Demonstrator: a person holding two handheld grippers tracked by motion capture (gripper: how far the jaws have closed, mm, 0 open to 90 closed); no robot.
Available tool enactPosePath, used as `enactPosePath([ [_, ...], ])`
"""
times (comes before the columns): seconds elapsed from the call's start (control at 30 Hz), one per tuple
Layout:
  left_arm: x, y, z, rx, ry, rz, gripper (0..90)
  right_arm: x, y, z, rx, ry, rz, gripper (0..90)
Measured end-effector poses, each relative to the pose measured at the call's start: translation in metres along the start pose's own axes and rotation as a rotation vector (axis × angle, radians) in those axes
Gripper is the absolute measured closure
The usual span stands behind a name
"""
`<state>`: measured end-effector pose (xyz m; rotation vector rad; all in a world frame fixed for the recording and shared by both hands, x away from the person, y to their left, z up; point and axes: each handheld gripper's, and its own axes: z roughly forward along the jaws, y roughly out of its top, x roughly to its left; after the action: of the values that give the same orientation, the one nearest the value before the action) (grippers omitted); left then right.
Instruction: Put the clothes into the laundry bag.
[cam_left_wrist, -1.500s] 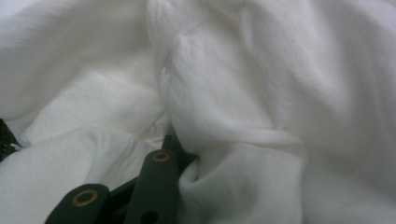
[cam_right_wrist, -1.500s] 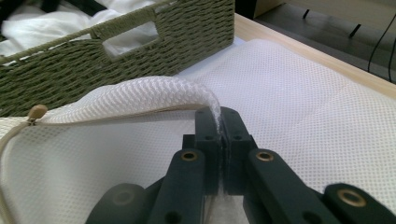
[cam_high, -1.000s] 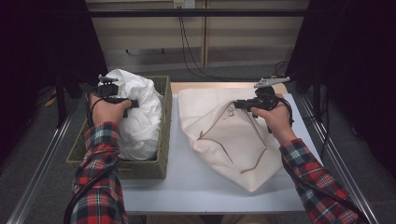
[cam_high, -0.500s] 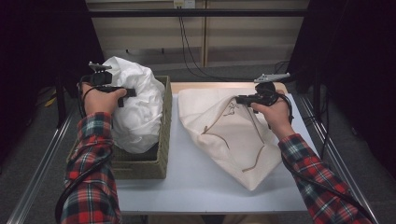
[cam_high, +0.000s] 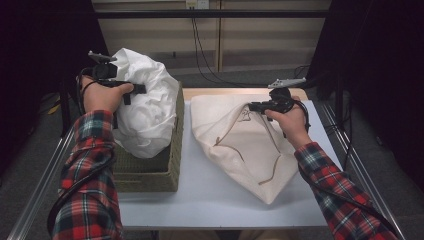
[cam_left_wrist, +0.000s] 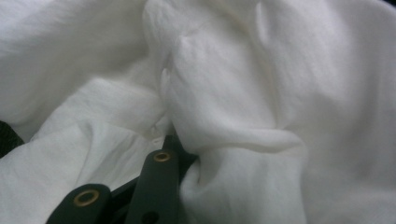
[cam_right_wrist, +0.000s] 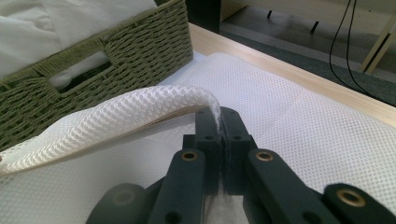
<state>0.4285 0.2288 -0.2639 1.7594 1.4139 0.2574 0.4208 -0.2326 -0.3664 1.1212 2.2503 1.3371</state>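
**White bundle rising out of the basket while the bag mouth is held up**

Since the earlier frame our left hand has lifted the white cloth (cam_high: 147, 107) higher, so more of its bulk now stands above the woven basket (cam_high: 170, 165); our right hand has barely shifted.

Our left gripper (cam_high: 131, 90) has its jaws closed on a fold of the cloth, and the left gripper view shows fabric bunched right around the black tips. Our right gripper (cam_high: 256, 106) has its jaws pinched tight on the rim of the mesh laundry bag (cam_high: 245, 150), raising one edge of the opening off the table (cam_high: 200, 200).

What worries us first is the grip on the cloth. We hold a single fold of a big, loose bundle, and its lower part still sags into the basket. If the weight drags, the fold could slide out of the jaws and the whole thing could drop back. We also judge that the hanging part could catch the basket's rim as we carry it across and tip or pull the basket.

The bag is the second risk. Only one edge is raised, so the mouth looks narrow, and the bundle may pile on top of it instead of going in. The thin rim could also slip free.

The cloth itself looks soft, crumpled and plain white, a thick knit or sheet. The bag is cream, finely netted, lying flat with a drawcord across it.
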Motion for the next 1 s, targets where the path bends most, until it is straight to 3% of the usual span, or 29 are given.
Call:
enactPosePath([
  [0.27, -0.017, 0.013, -0.009, -0.008, -0.049, 0.027, 69.4, 0.002, 0.009, 0.003, 0.017, -0.024, -0.016, 88.2],
  [0.47, -0.030, 0.016, -0.012, -0.005, -0.112, 0.043, 69.4, 0.003, 0.009, 0.009, 0.016, -0.037, -0.005, 88.2],
  [0.6, -0.039, 0.017, -0.011, -0.009, -0.160, 0.033, 69.4, 0.003, 0.009, 0.013, 0.019, -0.037, -0.009, 88.2],
  [0.63, -0.044, 0.017, -0.010, 0.007, -0.185, 0.058, 69.4, 0.003, 0.009, 0.015, 0.024, -0.040, -0.004, 88.2],
  [0.67, -0.044, 0.017, -0.010, 0.007, -0.185, 0.058, 69.3, 0.003, 0.009, 0.015, 0.024, -0.040, -0.004, 88.2],
  [0.8, -0.060, 0.015, -0.005, 0.024, -0.257, 0.079, 69.3, 0.002, 0.007, 0.019, 0.015, -0.034, 0.029, 88.2],
  [1.0, -0.079, 0.013, 0.000, 0.058, -0.330, 0.123, 69.3, 0.006, 0.010, 0.022, 0.020, -0.030, 0.019, 88.2],
])
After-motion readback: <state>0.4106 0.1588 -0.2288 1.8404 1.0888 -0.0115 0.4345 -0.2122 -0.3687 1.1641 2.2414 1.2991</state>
